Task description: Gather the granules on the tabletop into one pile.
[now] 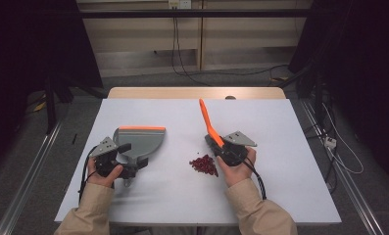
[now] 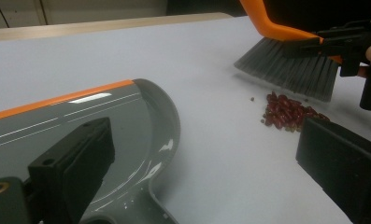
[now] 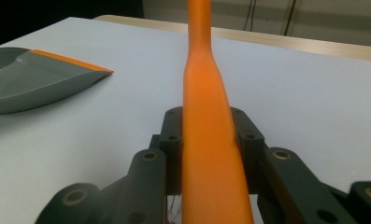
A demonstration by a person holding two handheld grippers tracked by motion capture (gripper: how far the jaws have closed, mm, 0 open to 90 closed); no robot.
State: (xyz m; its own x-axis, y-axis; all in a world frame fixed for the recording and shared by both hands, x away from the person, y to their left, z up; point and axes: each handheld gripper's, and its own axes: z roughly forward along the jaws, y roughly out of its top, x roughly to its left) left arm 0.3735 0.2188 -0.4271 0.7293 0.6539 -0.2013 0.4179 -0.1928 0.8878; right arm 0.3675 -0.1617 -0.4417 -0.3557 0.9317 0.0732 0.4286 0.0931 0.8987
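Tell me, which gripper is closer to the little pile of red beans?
Right. The right gripper sits just beside the red beans; the left gripper is farther off, at the dustpan.

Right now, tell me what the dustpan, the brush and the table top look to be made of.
Dustpan: glossy grey moulded plastic, probably; it carries sharp highlights, with an orange lip. Brush: smooth orange plastic handle, fine grey bristles, likely synthetic. Table top: matte pale sheet, possibly laminate, over a wood-look edge.
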